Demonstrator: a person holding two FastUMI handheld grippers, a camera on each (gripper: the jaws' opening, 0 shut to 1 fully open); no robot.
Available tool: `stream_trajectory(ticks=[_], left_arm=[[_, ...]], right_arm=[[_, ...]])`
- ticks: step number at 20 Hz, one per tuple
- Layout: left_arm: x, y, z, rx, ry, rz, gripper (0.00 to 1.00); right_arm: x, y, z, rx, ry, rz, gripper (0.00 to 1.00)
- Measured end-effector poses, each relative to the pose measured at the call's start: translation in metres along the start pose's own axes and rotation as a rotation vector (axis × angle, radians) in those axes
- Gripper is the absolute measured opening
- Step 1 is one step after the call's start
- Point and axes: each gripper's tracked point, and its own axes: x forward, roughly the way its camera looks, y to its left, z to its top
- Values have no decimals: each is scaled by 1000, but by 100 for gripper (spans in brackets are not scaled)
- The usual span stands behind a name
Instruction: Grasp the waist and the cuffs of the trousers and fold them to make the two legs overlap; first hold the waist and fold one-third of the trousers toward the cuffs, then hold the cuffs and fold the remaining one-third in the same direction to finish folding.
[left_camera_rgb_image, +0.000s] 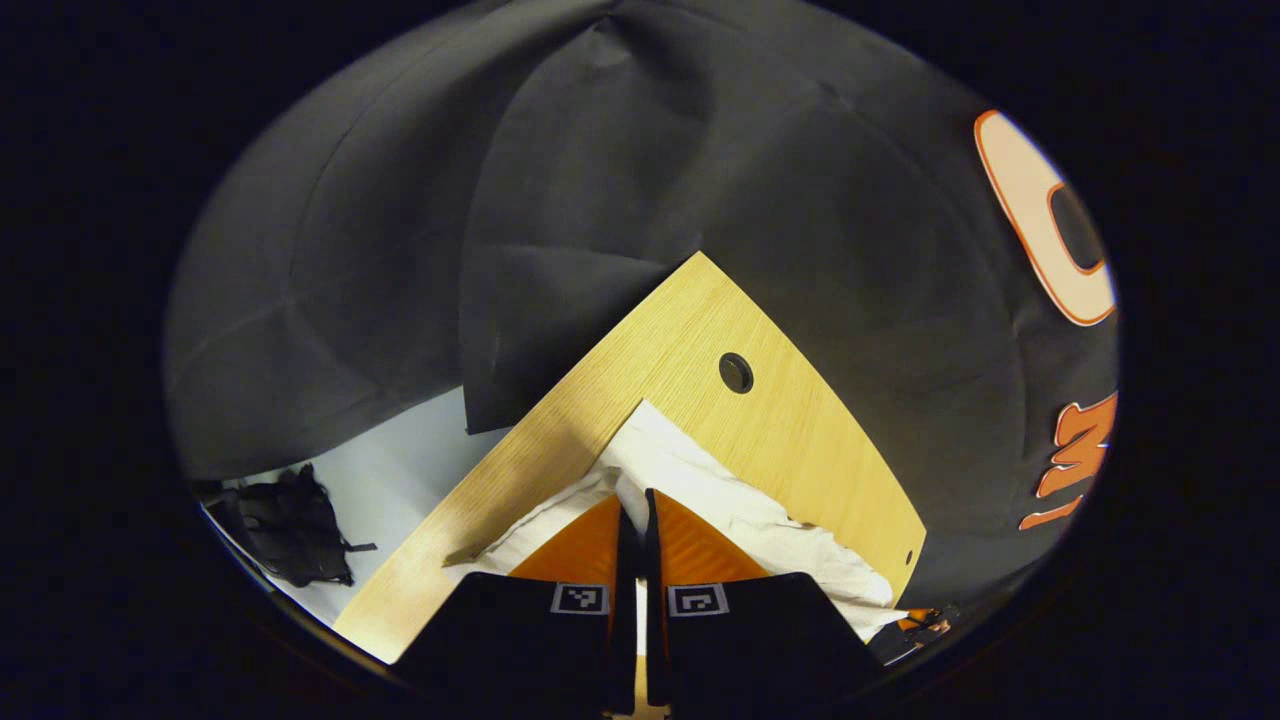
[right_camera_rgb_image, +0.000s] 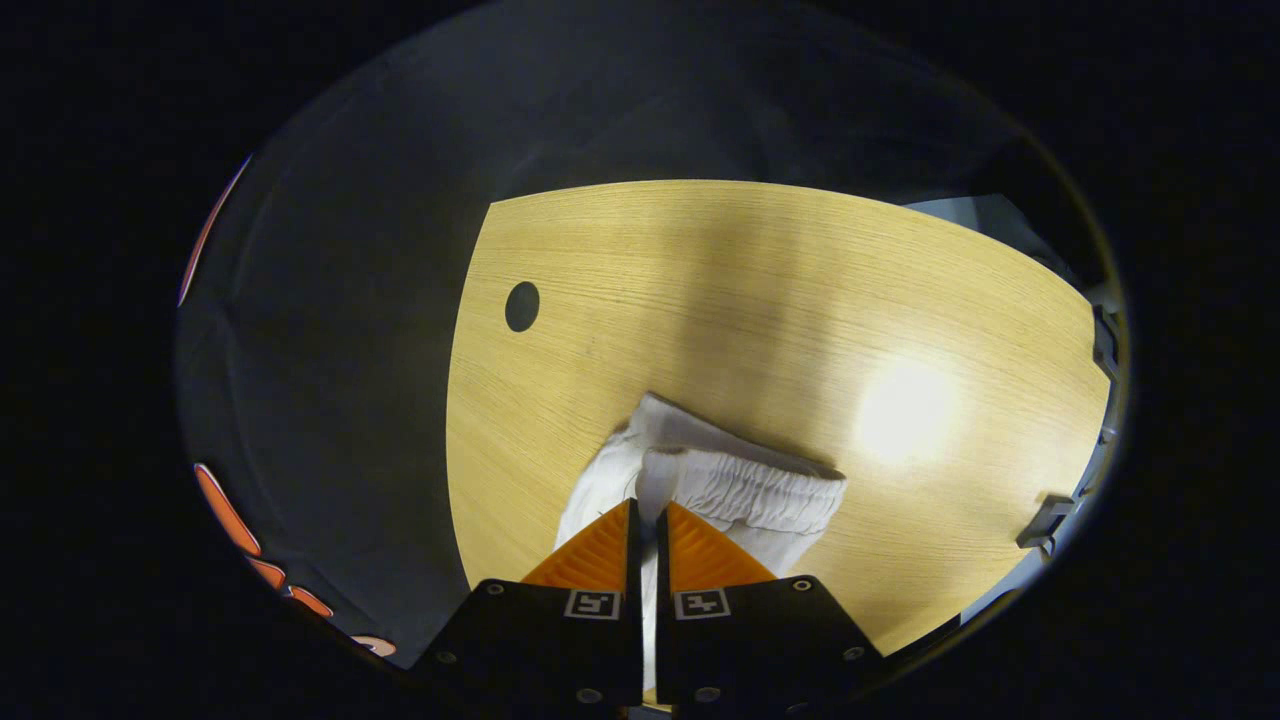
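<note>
In the left gripper view, the left gripper (left_camera_rgb_image: 634, 510) has its fingers drawn close, pinching a fold of the white trousers (left_camera_rgb_image: 720, 490), which stretch lengthwise toward the wooden table's (left_camera_rgb_image: 680, 340) far corner. In the right gripper view, the right gripper (right_camera_rgb_image: 647, 515) likewise pinches the trousers at the gathered elastic waist (right_camera_rgb_image: 740, 485). Beyond lies a round hole (right_camera_rgb_image: 521, 306) in the tabletop.

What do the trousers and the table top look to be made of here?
The trousers look like soft white woven or knit cloth, matte: they crease, and the waistband is gathered, which suggests elastic. The table looks like pale wood or wood-look laminate: straight fine grain, a smooth, faintly glossy finish with a lamp glare. Which of the two, I cannot tell.
</note>
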Motion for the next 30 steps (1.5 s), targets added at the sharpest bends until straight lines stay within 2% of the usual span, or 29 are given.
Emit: stream_trajectory(ticks=[4, 7, 10, 11, 12, 13, 14, 15, 16, 17, 18, 19, 20, 21, 22, 23, 24, 25, 28, 30], left_arm=[[28, -10, 12, -3, 47, 32, 8], [43, -14, 22, 15, 48, 60, 12], [49, -17, 38, -11, -19, 74, 18], [50, -15, 44, -27, -48, 81, 22], [48, -11, 45, -41, -62, 87, 28], [45, -8, 46, -60, -76, 86, 34], [41, -13, 45, -68, -79, 71, 30], [37, -19, 45, -54, -84, 52, 33], [31, -26, 43, -27, -80, 30, 40], [26, -34, 40, 13, -78, 20, 41], [18, -40, 38, 49, -73, 20, 58], [13, -48, 35, 81, -65, 14, 70], [9, -57, 32, 109, -62, 7, 82], [3, -67, 28, 141, -58, 2, 80], [-2, -72, 23, 180, -49, 4, 93], [-7, -78, 18, 220, -41, 9, 97], [-13, -84, 10, 259, -30, 12, 100], [-18, -94, 4, 291, -24, 1, 97], [-32, -108, -18, 352, -1, -14, 100], [-42, -107, -30, 424, 17, 28, 100]], right_arm=[[21, 20, 6, 35, 28, 23, 5], [34, 40, 12, 120, 25, 90, 5], [36, 71, 23, 155, -5, 206, 12], [32, 84, 30, 159, -34, 267, 13], [29, 88, 37, 160, -58, 287, 20], [25, 86, 42, 153, -82, 290, 23], [22, 80, 43, 135, -89, 278, 24], [20, 75, 41, 101, -87, 265, 24], [18, 67, 37, 55, -80, 241, 24], [16, 56, 32, 6, -76, 217, 28], [14, 47, 27, -42, -74, 193, 38], [11, 38, 23, -92, -78, 168, 43], [8, 31, 20, -139, -84, 148, 54], [4, 25, 19, -182, -91, 131, 58], [-1, 18, 16, -219, -99, 116, 77], [-2, 8, 13, -249, -100, 90, 60], [-2, -3, 11, -275, -101, 59, 78], [-3, -15, 12, -297, -104, 19, 81], [-2, -52, 14, -320, -108, -86, 95], [7, -66, 8, -314, -82, -112, 96]])
